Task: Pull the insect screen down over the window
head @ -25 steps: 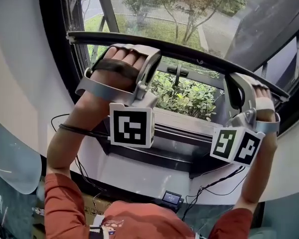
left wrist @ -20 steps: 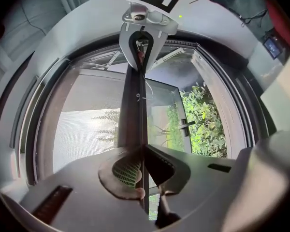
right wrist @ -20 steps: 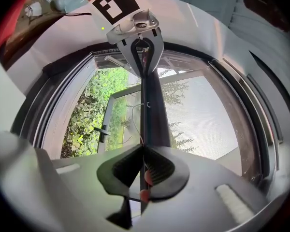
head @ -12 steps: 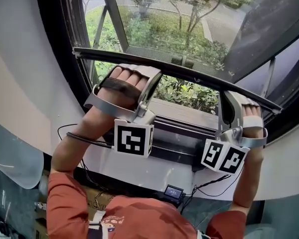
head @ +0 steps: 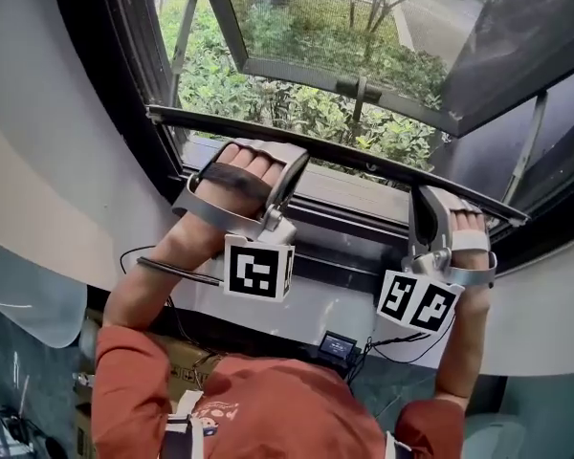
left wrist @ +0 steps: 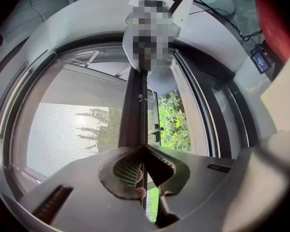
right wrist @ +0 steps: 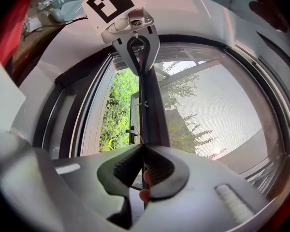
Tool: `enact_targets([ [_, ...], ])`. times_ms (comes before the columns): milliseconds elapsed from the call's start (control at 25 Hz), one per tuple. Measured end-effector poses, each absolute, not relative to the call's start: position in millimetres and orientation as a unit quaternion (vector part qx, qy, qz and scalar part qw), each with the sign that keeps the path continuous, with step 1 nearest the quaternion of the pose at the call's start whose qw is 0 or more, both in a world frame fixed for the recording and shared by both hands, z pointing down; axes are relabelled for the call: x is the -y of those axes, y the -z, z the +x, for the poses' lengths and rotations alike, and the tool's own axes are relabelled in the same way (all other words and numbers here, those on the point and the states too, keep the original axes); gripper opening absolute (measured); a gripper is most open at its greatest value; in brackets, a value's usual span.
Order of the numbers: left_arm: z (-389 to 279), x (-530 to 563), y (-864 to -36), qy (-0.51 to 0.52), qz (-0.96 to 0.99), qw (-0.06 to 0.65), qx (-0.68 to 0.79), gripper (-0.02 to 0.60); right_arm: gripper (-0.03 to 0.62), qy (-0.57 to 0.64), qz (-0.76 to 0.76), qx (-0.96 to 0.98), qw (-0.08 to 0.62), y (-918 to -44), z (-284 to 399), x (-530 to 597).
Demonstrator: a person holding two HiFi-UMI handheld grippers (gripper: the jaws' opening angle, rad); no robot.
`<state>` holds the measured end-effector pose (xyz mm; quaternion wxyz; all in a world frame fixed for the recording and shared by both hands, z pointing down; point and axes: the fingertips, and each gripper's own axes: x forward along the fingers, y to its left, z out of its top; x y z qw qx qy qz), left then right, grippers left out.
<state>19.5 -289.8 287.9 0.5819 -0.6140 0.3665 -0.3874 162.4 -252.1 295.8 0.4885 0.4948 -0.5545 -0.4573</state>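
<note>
The left gripper point(head: 292, 163) has its jaws clamped on the dark metal pull bar point(head: 364, 159) of the grey mesh insect screen point(left wrist: 63, 129), and they have just been closing tighter. The bar hangs low, near the window sill point(head: 359, 197). The right gripper point(head: 423, 204) has its jaws pinched on the bar's right end.

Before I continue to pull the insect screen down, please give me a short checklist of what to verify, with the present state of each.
1. Left gripper clamps the screen bar: ok; its fingers have just been closing further on it.
2. Right gripper clamps the bar: ok.
3. Bar has reached the sill: not ok; bushes show in the gap between them.
4. Mesh undamaged: ok where visible.
5. Bar level across the window: cannot tell.
</note>
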Motion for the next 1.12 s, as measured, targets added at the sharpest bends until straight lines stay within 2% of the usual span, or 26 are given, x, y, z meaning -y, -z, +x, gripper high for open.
enact_targets([
  [880, 18, 279, -388, 0.435, -0.702, 0.496, -0.269, 0.023, 0.031, 0.354, 0.447, 0.647, 0.506, -390, 160, 243],
  [1120, 19, 278, -400, 0.437, -0.716, 0.477, -0.263, 0.051, 0.035, 0.334, 0.444, 0.669, 0.494, -398, 161, 243],
])
